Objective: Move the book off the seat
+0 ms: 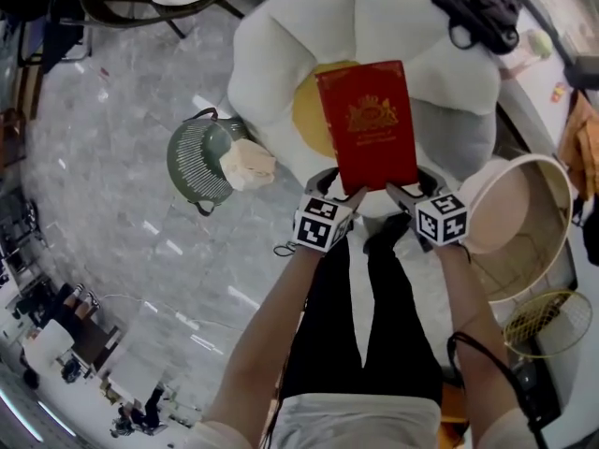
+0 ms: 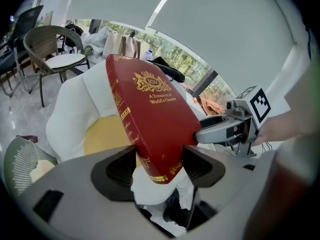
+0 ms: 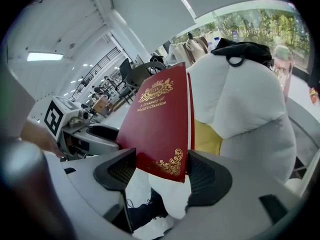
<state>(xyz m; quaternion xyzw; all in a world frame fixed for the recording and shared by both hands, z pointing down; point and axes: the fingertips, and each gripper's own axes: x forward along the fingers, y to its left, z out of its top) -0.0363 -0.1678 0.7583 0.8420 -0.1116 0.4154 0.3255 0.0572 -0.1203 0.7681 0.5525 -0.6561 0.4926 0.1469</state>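
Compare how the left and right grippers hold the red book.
The left gripper grips the book at its near left corner, the right gripper at its near right corner. The left gripper clamps the spine side; the right gripper the page-edge side. Both are shut on the book.

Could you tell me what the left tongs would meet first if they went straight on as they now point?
The red book, which is clamped in the left tongs. Past it they would probably meet the white seat, though depth is unclear.
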